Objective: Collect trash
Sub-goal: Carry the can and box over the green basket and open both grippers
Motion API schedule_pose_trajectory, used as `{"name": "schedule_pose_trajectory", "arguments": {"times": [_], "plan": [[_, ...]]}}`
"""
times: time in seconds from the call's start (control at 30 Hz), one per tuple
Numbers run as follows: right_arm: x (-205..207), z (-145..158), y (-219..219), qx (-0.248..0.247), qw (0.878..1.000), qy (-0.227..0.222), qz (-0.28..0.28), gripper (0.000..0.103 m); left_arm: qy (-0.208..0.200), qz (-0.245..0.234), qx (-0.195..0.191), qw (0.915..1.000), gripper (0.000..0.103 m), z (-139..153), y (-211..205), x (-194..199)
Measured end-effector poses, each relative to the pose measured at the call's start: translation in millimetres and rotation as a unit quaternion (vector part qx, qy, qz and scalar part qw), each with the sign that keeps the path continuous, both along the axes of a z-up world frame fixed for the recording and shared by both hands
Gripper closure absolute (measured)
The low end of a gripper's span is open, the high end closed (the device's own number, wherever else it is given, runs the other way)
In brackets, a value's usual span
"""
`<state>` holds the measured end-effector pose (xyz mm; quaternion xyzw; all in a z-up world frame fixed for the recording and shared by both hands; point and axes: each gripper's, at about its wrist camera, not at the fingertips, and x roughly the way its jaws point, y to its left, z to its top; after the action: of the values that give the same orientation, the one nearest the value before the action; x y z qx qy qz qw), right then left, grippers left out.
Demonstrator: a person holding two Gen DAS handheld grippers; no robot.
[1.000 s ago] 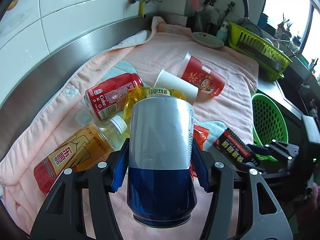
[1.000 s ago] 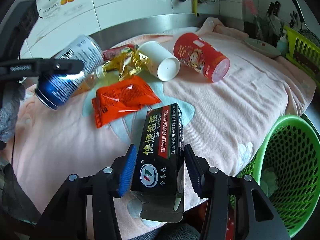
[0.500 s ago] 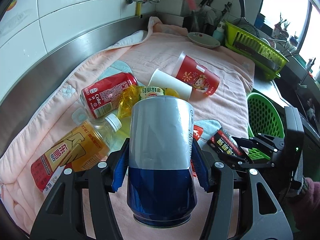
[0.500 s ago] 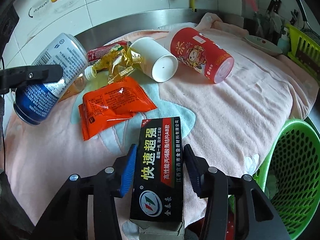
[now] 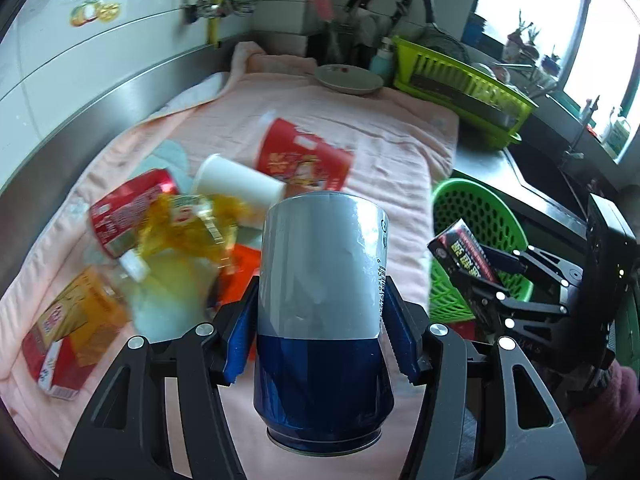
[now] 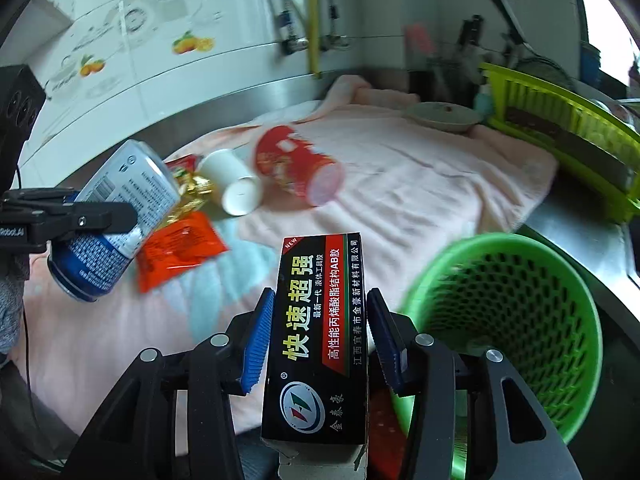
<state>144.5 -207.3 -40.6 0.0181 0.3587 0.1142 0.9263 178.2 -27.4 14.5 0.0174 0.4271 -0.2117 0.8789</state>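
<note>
Trash sits in both my grippers: my left gripper (image 5: 322, 334) clamps a silver and blue can (image 5: 322, 300) upright between its blue pads, and my right gripper (image 6: 320, 336) has just tightened on a black glue box (image 6: 316, 340), held above the edge of the pink towel (image 6: 420, 184). Just right of the box stands a green mesh basket (image 6: 516, 304). Farther off on the towel lie an orange packet (image 6: 180, 248), a white cup (image 6: 234, 180) and a red cup (image 6: 296, 168), both tipped over

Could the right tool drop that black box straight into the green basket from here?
Probably yes: the right tool grips the black box just beside the green basket, whose mouth is open with nothing between them.
</note>
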Motion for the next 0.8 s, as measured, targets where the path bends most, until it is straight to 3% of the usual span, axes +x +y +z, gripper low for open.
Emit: {"name": "schedule_pose_trajectory", "arguments": {"times": [0.43, 0.8], "plan": [[-5, -25, -123, -0.037, 0.994, 0.014, -0.101, 0.057, 0.021, -0.067, -0.003, 0.9975, 0.046, -14, -132, 14], [-10, -38, -165, -0.025, 0.990, 0.018, -0.139, 0.053, 0.043, -0.090, -0.006, 0.9950, 0.046, -38, -201, 29]]}}
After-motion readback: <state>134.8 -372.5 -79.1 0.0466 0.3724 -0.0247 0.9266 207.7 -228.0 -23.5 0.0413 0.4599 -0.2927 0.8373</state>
